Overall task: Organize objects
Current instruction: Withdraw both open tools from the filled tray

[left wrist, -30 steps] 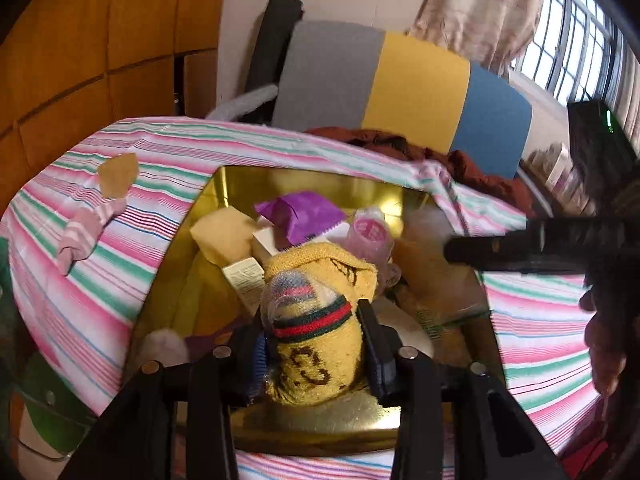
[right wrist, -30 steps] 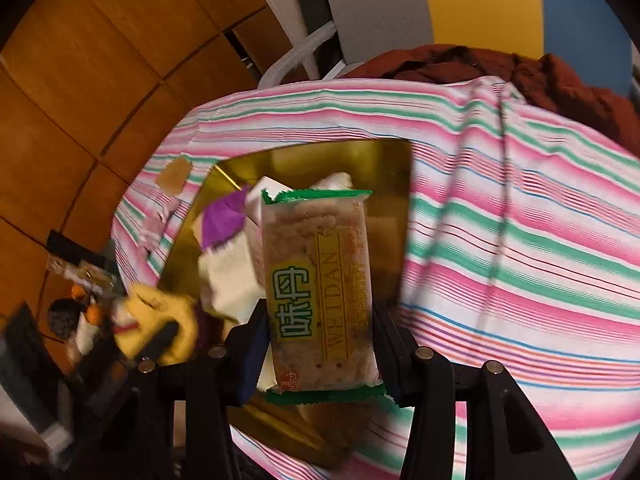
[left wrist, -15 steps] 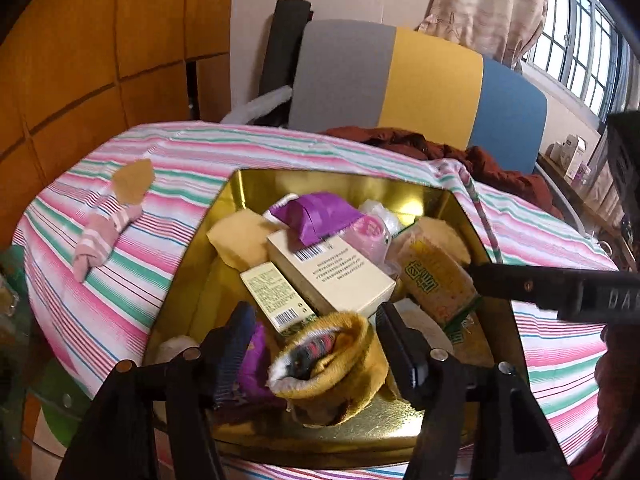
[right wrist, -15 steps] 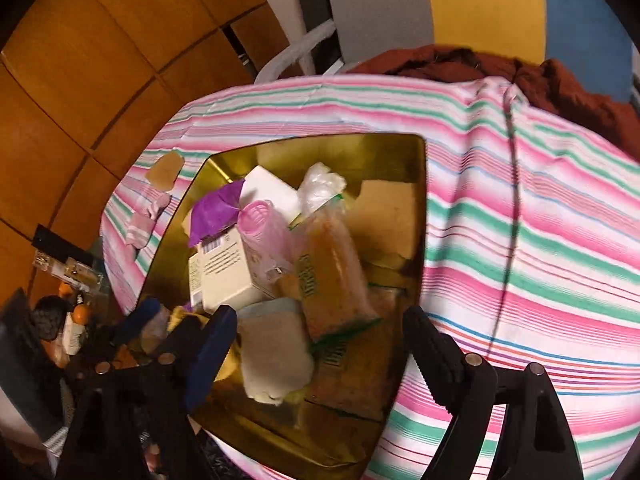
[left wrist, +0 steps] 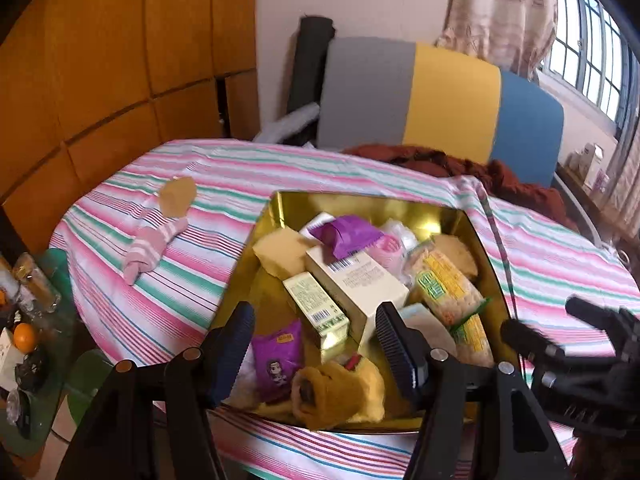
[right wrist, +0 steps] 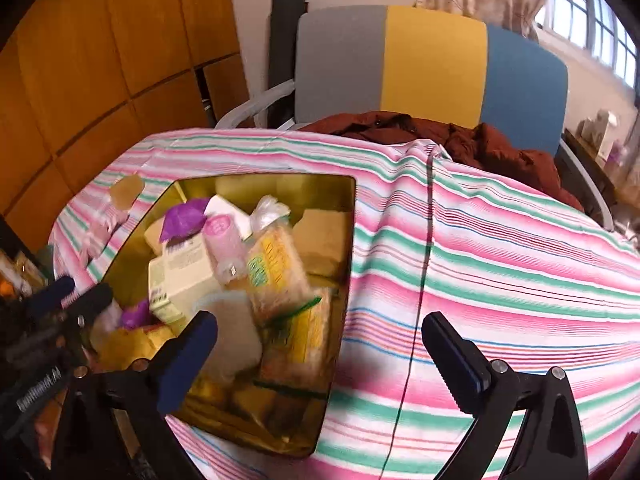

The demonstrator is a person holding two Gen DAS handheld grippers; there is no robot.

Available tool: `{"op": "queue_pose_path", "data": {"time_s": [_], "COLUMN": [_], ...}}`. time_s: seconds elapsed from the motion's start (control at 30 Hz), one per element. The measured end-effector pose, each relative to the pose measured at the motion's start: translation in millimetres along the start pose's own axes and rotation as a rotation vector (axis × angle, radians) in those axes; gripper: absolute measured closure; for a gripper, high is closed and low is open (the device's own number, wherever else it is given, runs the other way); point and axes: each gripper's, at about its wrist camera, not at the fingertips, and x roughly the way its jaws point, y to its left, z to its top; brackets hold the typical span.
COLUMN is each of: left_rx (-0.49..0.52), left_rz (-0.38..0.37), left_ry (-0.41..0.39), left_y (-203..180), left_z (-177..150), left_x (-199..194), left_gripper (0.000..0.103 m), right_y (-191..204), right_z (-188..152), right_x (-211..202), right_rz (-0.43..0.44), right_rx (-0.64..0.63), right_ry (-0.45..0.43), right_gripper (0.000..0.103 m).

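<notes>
Gold tray [left wrist: 276,216] with shiny walls, set on the surface under a pink, green and white striped cloth [left wrist: 224,184], crowded with things. Nearest the front wall, a yellow knitted sock [left wrist: 340,394], rolled, soft and fuzzy, with a dark opening at one end and a touch of red beside it. Left of that, a small purple packet [left wrist: 280,356] printed with a cartoon face. Behind, a long cream box [left wrist: 356,284] with a barcode on top, lying aslant, and a smaller pale green-yellow box [left wrist: 318,314] propped against it. Further back, a purple wrapper [left wrist: 348,234], a yellow sponge-like block [left wrist: 280,252] and a pink capped bottle [left wrist: 386,248]. On the right side, a clear rice-cracker packet [left wrist: 448,288] with yellow and green lettering, resting on top of another like it.

Outside the tray, a pink striped sock [left wrist: 152,246] on the cloth to the left, well apart, a tan tag [left wrist: 178,198] at its far end.

Left claw [left wrist: 316,344] released, just been opening, jaws spread above the tray's front, nothing pinched; yellow sock lying free below them. Right claw [right wrist: 320,354] released wide, just been opening, empty, straddling the tray's right wall [right wrist: 344,280] with one finger over the tray and the other over the cloth.
</notes>
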Motion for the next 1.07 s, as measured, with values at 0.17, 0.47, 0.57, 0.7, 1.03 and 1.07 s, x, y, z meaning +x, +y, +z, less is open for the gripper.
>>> {"op": "queue_pose_path", "data": {"time_s": [0.17, 0.47, 0.57, 0.7, 1.03, 1.07], "left_rx": [0.02, 0.015, -0.006, -0.019, -0.019, -0.019], "left_rz": [0.108, 0.078, 0.041, 0.022, 0.039, 0.033], "left_ry": [-0.05, -0.105, -0.075, -0.05, -0.11, -0.109], "left_y": [-1, 16, 17, 15, 13, 13], "left_z": [2, 0, -2, -5, -3, -3], "left_x": [-12, -21, -17, -11, -20, -20], "left_gripper": [0.039, 0.039, 0.039, 0.039, 0.047, 0.047], "right_y": [7, 7, 7, 8, 6, 6], "right_z": [-8, -12, -12, -13, -13, -13], "right_x": [-3, -7, -9, -14, -14, -14], "right_rz": [0.002, -0.018, -0.026, -0.044, -0.044, -0.043], "right_rx": [-0.021, -0.014, -0.008, 0.0, 0.011, 0.012], "right_ry": [-0.019, -0.048, -0.062, -0.095, -0.103, -0.103], "right_gripper": [0.0, 0.0, 0.0, 0.0, 0.0, 0.0]}}
